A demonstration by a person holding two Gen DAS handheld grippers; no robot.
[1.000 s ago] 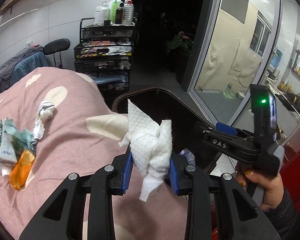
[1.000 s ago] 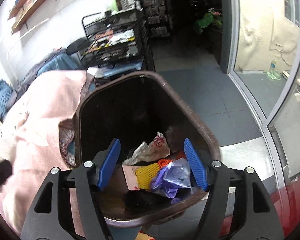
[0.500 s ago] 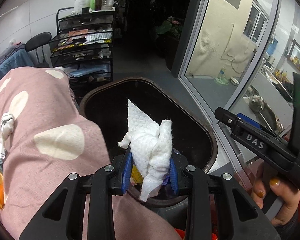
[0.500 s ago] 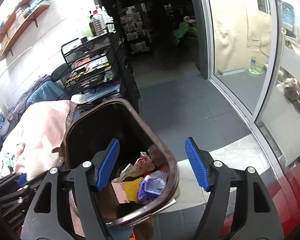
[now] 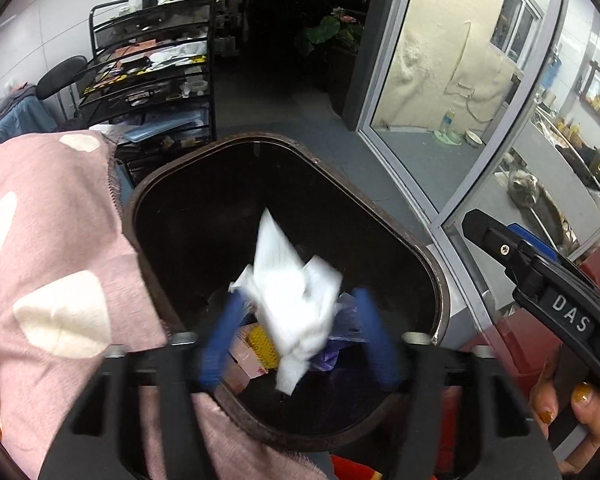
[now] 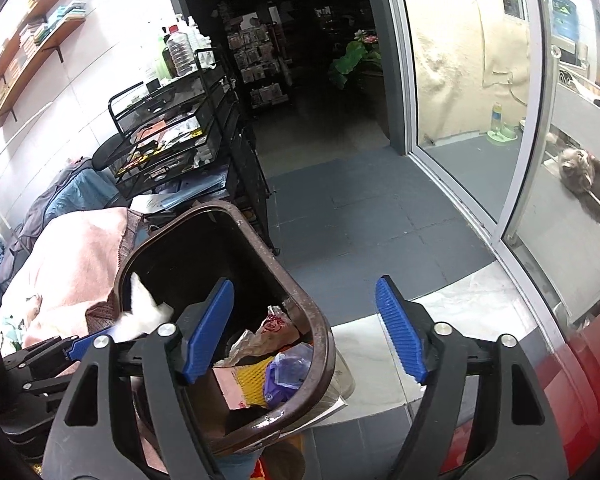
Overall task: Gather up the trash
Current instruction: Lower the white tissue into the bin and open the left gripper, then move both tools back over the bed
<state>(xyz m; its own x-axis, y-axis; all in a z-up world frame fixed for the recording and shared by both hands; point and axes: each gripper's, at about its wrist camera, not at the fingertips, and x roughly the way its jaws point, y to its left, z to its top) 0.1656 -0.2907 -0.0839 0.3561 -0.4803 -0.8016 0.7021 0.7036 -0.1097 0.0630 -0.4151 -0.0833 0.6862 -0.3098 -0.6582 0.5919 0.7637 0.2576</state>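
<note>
A dark brown trash bin (image 5: pixel 432 268) stands beside the pink bed; it also shows in the right wrist view (image 6: pixel 320 336). My left gripper (image 5: pixel 296 336) is over the bin's mouth with its blue pads spread wide and blurred. A crumpled white tissue (image 5: pixel 292 296) hangs loose between the pads over the bin, blurred; it also shows in the right wrist view (image 6: pixel 142 312). Several wrappers (image 6: pixel 272 360) lie in the bin. My right gripper (image 6: pixel 304 332) is open and empty, right of the bin; its body shows in the left wrist view (image 5: pixel 548 300).
A pink blanket with cream spots (image 5: pixel 48 264) covers the bed at the left. A black wire shelf cart (image 5: pixel 156 80) with bottles stands behind the bin. Glass sliding doors (image 6: pixel 468 120) are at the right, with a cat (image 6: pixel 576 168) behind them. Dark tile floor (image 6: pixel 360 216) lies ahead.
My left gripper moved right over the bin and opened, letting go of the tissue. My right gripper drew back to the right of the bin.
</note>
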